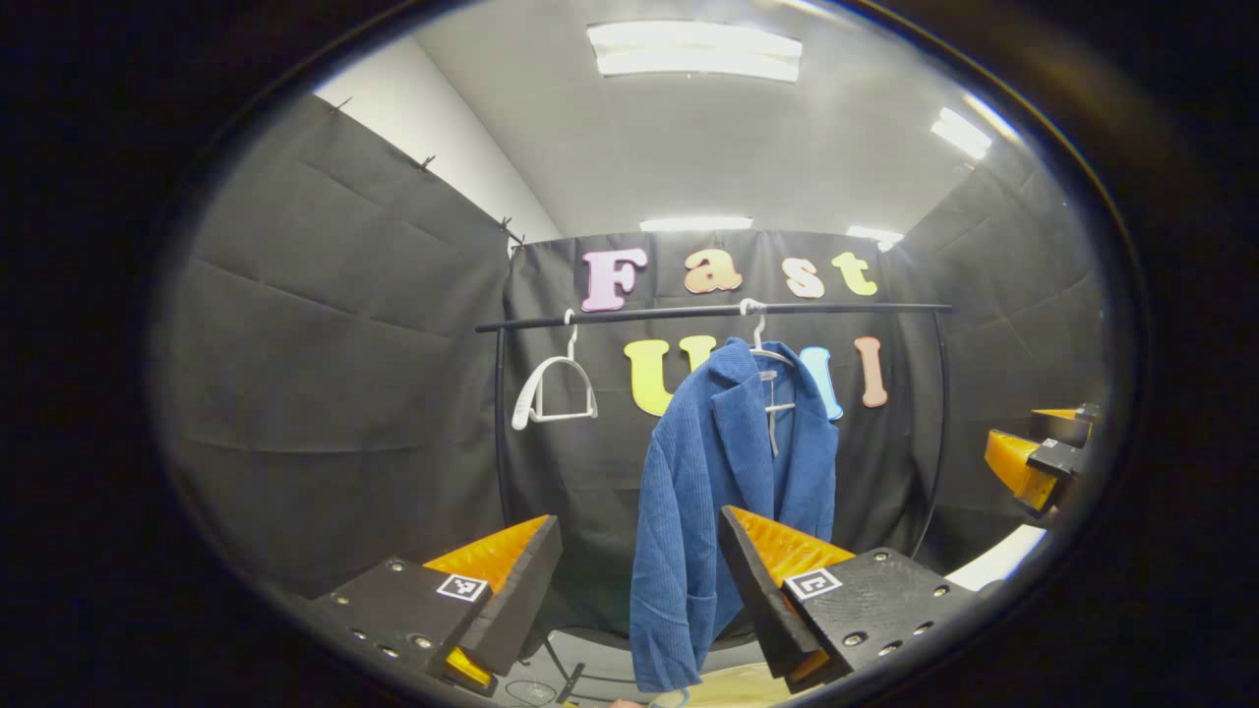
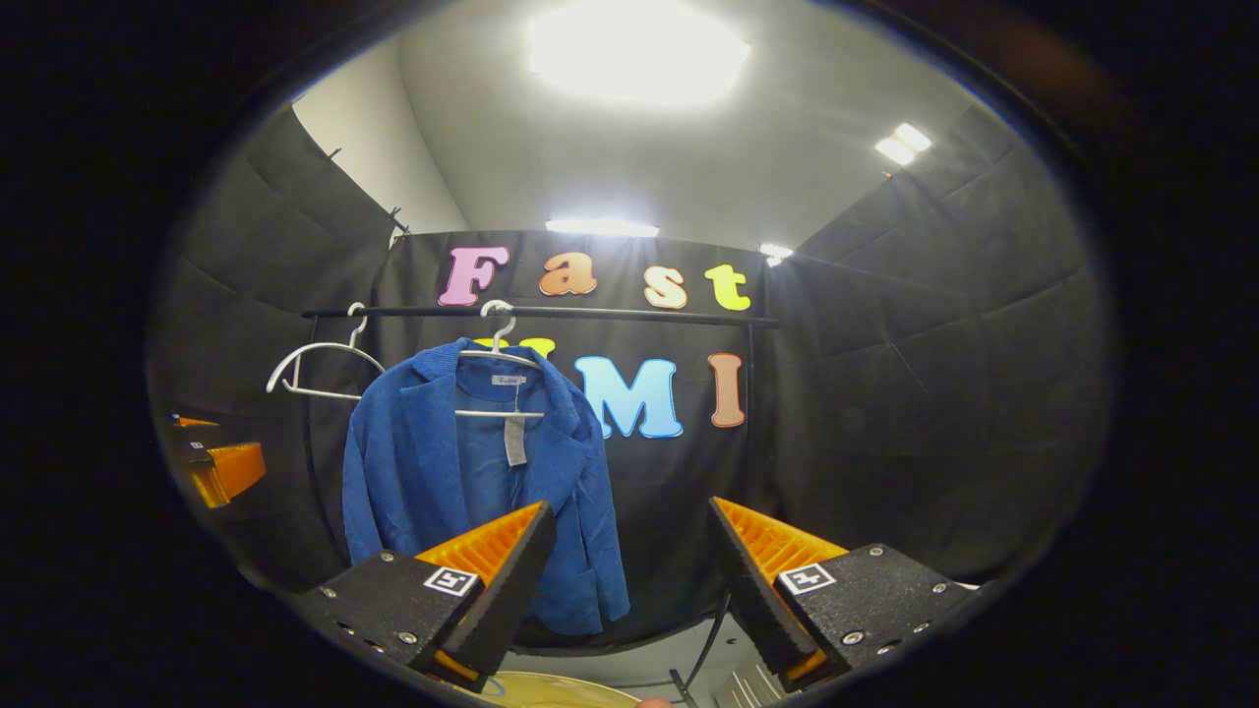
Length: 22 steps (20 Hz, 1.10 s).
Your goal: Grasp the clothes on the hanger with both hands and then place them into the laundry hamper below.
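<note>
Blue corduroy jacket [image 1: 708,472] on white hanger [image 1: 759,339], black rail [image 1: 708,312], empty white hanger [image 1: 551,388] beside, left tongs [image 1: 639,580] wide, right tongs [image 2: 629,570] wide, both clear of jacket.

Left gripper [image 1: 639,551] and right gripper [image 2: 629,546] both raised, level, jaws spread wide, holding nothing.

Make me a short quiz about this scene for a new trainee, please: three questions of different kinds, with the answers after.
1. True or false: the blue jacket hangs on a white hanger on the rail.
2. How many hangers on the rail are empty?
3. The left gripper is: A) open, holding nothing; B) shut on a sleeve.

Key: 1 true. 2 one, the empty hanger. 3 A; the right gripper is open too.
</note>
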### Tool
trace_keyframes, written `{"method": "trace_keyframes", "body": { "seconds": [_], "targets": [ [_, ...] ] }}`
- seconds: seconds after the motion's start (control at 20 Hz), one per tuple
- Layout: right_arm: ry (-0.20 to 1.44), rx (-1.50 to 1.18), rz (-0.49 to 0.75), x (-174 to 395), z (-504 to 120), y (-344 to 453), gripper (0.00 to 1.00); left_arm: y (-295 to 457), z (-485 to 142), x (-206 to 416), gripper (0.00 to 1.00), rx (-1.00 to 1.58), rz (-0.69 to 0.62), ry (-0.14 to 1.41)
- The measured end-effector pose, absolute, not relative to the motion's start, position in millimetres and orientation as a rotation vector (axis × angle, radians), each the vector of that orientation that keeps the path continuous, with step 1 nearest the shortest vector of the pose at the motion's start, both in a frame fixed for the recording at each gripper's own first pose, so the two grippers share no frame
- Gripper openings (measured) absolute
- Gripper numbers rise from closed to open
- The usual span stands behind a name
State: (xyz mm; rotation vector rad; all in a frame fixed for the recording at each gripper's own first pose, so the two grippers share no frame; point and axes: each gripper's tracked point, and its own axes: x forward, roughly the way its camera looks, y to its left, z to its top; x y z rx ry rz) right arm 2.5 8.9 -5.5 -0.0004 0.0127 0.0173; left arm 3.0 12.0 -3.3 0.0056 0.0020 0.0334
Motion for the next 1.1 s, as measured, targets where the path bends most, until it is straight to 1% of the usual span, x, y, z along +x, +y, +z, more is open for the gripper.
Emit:
{"method": "trace_keyframes", "body": {
  "seconds": [0.55,0.6,0.65,0.75,0.8,0.85,0.9,0.95,1.0,1.05,1.1],
  "targets": [
    [0.011,0.002,0.025,3.9,-0.8,10.0,0.95,9.7,2.8,4.4,0.99,0.014,0.036,-0.002],
    [0.005,-0.002,0.028,6.4,1.6,10.3,0.95,8.3,6.4,6.3,0.88,0.011,0.033,-0.006],
    [-0.004,-0.005,0.029,10.3,5.8,10.1,0.95,6.1,10.2,8.3,0.93,0.007,0.032,-0.014],
    [-0.025,-0.011,0.039,19.4,13.8,11.5,0.95,2.4,18.2,14.7,0.93,0.003,0.036,-0.030],
    [-0.034,-0.012,0.044,26.8,17.4,11.9,0.95,-0.1,21.6,18.4,0.88,0.001,0.037,-0.034],
    [-0.036,-0.008,0.050,33.7,20.4,13.0,0.95,-5.1,23.8,22.2,0.88,-0.001,0.036,-0.033],
    [-0.040,-0.002,0.062,41.2,23.6,15.1,0.95,-9.8,27.0,27.8,0.93,-0.004,0.032,-0.037],
    [-0.047,0.003,0.072,49.2,27.7,17.1,0.95,-15.4,31.0,33.6,0.93,-0.008,0.028,-0.046],
    [-0.052,0.004,0.078,57.6,30.6,17.1,0.95,-19.6,34.7,40.2,0.99,-0.009,0.027,-0.052],
    [-0.057,0.006,0.087,65.0,33.0,18.3,0.95,-24.4,37.1,46.6,0.99,-0.008,0.027,-0.050],
    [-0.062,0.008,0.096,72.9,34.9,19.3,0.95,-29.9,37.8,52.2,0.87,-0.007,0.024,-0.050]
  ]
}}
